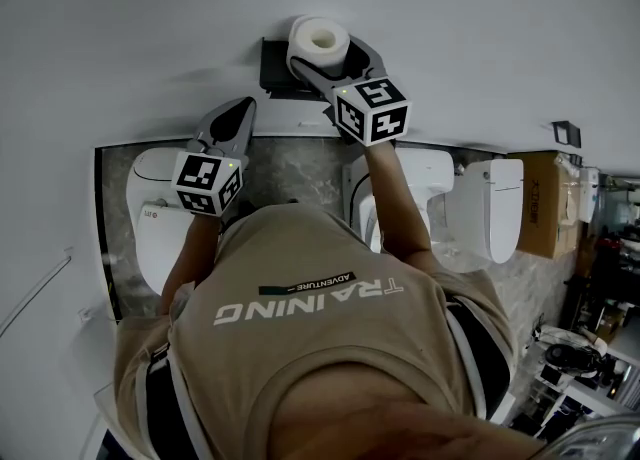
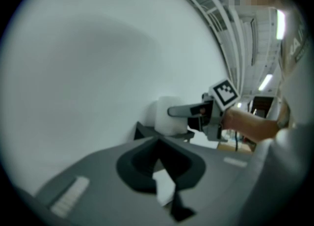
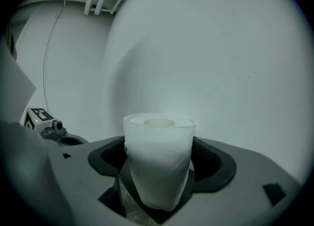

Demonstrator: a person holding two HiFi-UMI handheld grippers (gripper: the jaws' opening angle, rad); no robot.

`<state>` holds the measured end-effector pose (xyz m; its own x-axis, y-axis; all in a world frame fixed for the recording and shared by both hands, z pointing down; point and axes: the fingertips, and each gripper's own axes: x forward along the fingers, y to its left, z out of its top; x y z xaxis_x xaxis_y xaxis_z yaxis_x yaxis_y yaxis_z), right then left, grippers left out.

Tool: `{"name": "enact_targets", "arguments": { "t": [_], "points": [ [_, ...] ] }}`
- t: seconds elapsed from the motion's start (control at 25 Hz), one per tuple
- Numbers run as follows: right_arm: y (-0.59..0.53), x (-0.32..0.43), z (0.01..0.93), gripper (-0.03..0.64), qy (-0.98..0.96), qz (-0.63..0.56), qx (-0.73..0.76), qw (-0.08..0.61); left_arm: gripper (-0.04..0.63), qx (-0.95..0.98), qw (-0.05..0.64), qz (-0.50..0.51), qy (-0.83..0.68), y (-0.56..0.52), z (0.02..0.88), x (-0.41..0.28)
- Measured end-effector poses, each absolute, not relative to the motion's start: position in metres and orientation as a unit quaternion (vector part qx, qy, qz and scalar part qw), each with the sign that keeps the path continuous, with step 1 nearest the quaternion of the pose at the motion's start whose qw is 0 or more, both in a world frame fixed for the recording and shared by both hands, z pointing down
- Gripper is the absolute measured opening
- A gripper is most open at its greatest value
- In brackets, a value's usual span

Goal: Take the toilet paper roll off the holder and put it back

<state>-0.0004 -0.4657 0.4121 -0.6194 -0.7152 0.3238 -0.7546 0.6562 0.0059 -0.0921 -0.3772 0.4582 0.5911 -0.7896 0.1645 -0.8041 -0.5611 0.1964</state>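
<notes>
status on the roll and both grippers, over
Right gripper shut on toilet paper roll, roll upright at the black holder. Left gripper shut, empty, off to the side. Nothing in the way.

The wall (image 1: 150, 28) is viewed steeply downward from the head. The roll (image 3: 157, 166) is framed close by the right gripper view, farther off by the left gripper view; shared by all three.

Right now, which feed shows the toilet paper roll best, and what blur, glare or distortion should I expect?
Right gripper view is best: toilet paper roll close, evenly lit, fairly sharp, dark fisheye corners. Left gripper view: soft all over, roll small, ceiling lights glaring at right. Head view: roll clear at top, straight edges bowed.
</notes>
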Motion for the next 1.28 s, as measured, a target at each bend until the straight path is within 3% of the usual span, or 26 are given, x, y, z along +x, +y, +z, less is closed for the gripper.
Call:
{"name": "enact_targets", "arguments": {
  "t": [1.28],
  "points": [
    [-0.463,-0.002,0.404,0.348,-0.893,0.039,0.44,0.09,0.003,0.893,0.132,0.025,-0.43,-0.351,0.467,-0.121]
  ]
}}
